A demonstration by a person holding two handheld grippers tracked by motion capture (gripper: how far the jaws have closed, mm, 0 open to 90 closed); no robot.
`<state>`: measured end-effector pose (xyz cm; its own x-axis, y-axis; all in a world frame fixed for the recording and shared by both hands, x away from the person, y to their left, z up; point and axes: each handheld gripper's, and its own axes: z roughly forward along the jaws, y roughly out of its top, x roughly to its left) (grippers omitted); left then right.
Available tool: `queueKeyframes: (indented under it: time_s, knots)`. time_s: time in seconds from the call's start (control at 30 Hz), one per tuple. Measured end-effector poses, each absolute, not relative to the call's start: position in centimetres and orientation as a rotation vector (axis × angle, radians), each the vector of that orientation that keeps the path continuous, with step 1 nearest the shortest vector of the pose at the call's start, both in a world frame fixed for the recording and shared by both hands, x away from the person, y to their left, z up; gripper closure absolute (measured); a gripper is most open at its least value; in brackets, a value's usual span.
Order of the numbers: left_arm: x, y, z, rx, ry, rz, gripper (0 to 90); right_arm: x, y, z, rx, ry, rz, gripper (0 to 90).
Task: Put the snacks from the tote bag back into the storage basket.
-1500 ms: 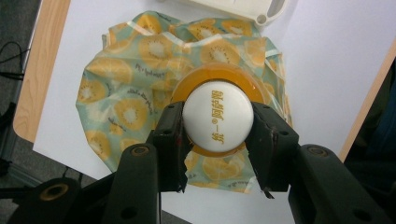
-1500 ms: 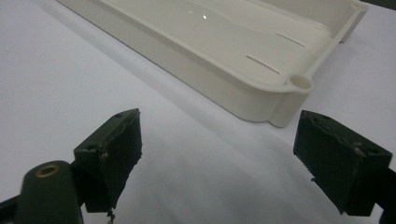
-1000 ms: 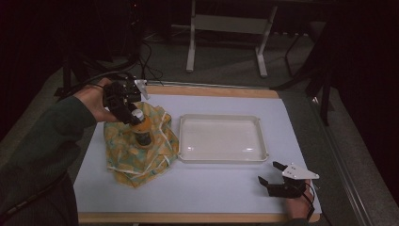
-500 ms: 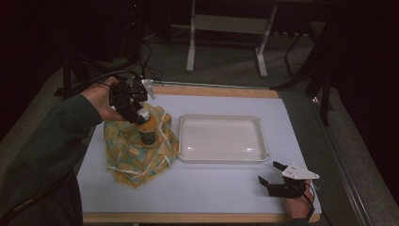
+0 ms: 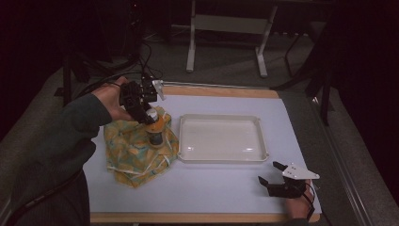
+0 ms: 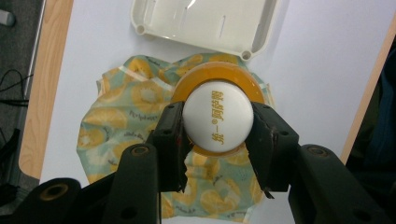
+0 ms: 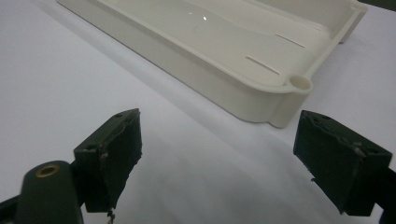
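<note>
Bottle gripped by its cap over the cloth

The left gripper [image 6: 217,140] clamps the white cap of an orange plastic bottle [image 5: 155,128] on the yellow patterned cloth [image 5: 134,153] near the worktop's left edge; the smooth cap could slip. The right gripper [image 5: 270,173] rests spread apart beside the white plastic tray [image 5: 221,117].

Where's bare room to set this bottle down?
The shallow white plastic tray is empty. Bare tabletop lies between the tray's front rim and the right gripper. The left side is crowded: the yellow patterned cloth lies under the orange white-capped bottle.
</note>
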<state>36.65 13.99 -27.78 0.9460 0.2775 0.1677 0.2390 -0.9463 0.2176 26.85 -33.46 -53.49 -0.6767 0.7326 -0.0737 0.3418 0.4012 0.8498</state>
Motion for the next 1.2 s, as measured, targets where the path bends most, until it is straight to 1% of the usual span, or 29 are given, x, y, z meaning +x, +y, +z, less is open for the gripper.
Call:
queueKeyframes:
  time_s: [0.63,1.2]
  knots:
    - [37.2,11.5,-28.3,2.904,0.339,0.261,59.1,26.9,-33.5,-53.5,0.919,2.224,1.199,15.0]
    - [37.3,9.1,-29.0,2.938,0.289,0.234,59.1,26.8,-33.5,-53.5,0.918,2.224,1.199,15.0]
